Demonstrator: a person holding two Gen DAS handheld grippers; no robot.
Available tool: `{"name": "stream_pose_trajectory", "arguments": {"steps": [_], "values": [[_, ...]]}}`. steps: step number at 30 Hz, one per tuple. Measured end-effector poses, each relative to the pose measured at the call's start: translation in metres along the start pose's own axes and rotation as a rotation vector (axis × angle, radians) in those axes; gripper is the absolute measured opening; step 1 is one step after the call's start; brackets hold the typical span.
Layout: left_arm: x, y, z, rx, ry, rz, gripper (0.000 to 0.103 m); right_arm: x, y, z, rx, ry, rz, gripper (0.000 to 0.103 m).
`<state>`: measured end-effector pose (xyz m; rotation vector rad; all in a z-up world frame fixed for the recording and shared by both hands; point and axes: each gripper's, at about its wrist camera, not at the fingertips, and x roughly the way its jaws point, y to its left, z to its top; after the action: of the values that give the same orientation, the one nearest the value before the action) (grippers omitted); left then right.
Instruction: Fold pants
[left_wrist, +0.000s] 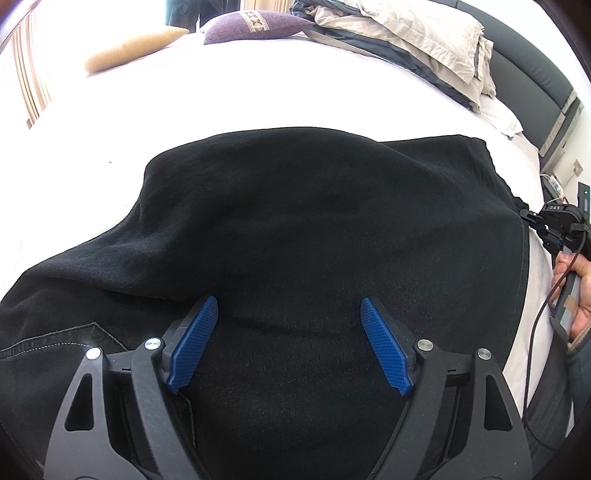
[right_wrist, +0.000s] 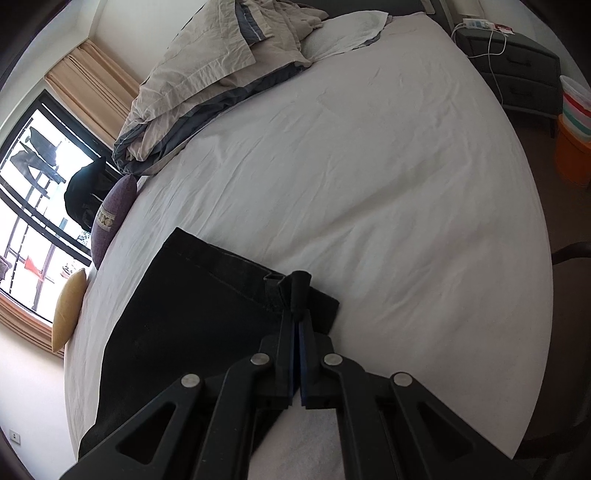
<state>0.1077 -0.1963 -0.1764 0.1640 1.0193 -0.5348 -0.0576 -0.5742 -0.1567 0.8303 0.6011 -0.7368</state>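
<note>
Black pants (left_wrist: 295, 221) lie limp and floppy on the bed (right_wrist: 369, 166); my right claw (right_wrist: 298, 314) pinches a hemmed corner, my left claw (left_wrist: 289, 347) spread wide, empty

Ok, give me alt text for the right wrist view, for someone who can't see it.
The right gripper is shut on a corner of the black pants, which lie flat on a white bed. Rumpled beige bedding is heaped at the far end, with a grey nightstand beyond.
</note>
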Motion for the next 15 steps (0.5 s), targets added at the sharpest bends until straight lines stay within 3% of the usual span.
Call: {"name": "stream_pose_trajectory", "arguments": {"steps": [3, 5, 6, 7, 9, 12, 15], "values": [[0.0, 0.0, 0.0, 0.004, -0.004, -0.003, 0.082, 0.0, -0.002, 0.003, 0.007, 0.021, 0.019, 0.001], [-0.001, 0.001, 0.0, 0.001, -0.009, -0.008, 0.082, -0.007, -0.005, 0.011, 0.012, 0.036, 0.031, 0.008], [-0.001, 0.002, -0.001, 0.0, -0.011, -0.01, 0.082, -0.017, -0.005, 0.016, 0.004, 0.011, -0.028, 0.024], [-0.001, 0.002, -0.002, 0.001, -0.013, -0.008, 0.082, -0.03, -0.003, 0.022, -0.007, -0.038, -0.101, 0.029], [-0.002, 0.002, -0.002, 0.006, -0.015, -0.003, 0.083, -0.056, 0.004, 0.036, -0.02, -0.119, -0.106, 0.029], [0.0, 0.001, -0.002, 0.005, -0.018, -0.003, 0.085, -0.064, 0.048, 0.048, -0.126, -0.084, 0.056, 0.029], [0.002, -0.003, -0.001, 0.005, -0.016, 0.0, 0.085, -0.042, 0.104, 0.031, -0.24, 0.083, 0.336, 0.029]]}}
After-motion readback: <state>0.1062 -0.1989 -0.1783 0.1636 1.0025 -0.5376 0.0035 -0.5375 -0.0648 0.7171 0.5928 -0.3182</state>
